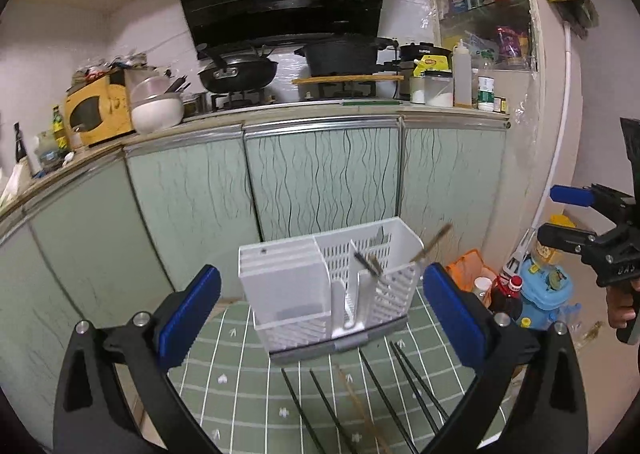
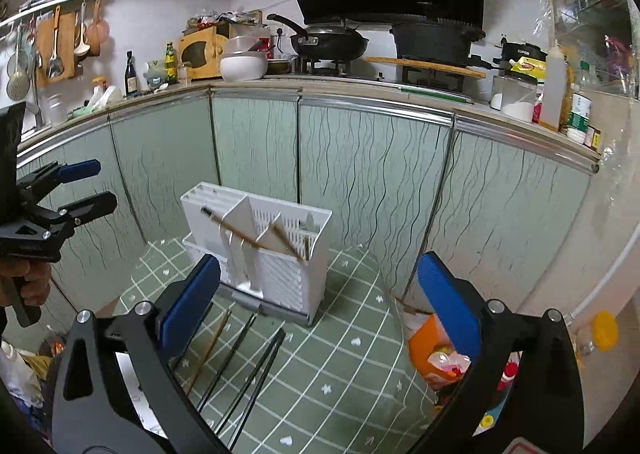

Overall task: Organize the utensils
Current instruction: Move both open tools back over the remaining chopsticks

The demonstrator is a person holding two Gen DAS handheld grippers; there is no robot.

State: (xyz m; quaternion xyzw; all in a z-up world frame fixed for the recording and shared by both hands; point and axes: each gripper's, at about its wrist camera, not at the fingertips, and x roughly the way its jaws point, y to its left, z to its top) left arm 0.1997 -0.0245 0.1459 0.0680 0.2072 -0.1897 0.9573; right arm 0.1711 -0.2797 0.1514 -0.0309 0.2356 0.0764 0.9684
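Note:
A white slotted utensil holder [image 1: 304,294] [image 2: 280,282] stands on a green checked cloth [image 1: 248,394] [image 2: 340,354]. Two chopsticks [image 1: 430,244] [image 2: 250,238] lean in its compartments; they look blurred. Several black chopsticks [image 1: 386,400] [image 2: 256,370] and a wooden one [image 1: 360,410] [image 2: 210,348] lie on the cloth in front of it. My left gripper [image 1: 322,274] [image 2: 98,187] is open, facing the holder with nothing between its fingers. My right gripper [image 2: 318,264] [image 1: 560,215] is also open and holds nothing.
Pale green cabinet doors [image 1: 320,181] run close behind the table under a counter with a wok [image 1: 238,73] and a pot [image 1: 340,55]. An orange bag [image 2: 432,350] and bottles [image 1: 508,294] sit on the floor at right. A hand [image 1: 620,306] holds the right gripper.

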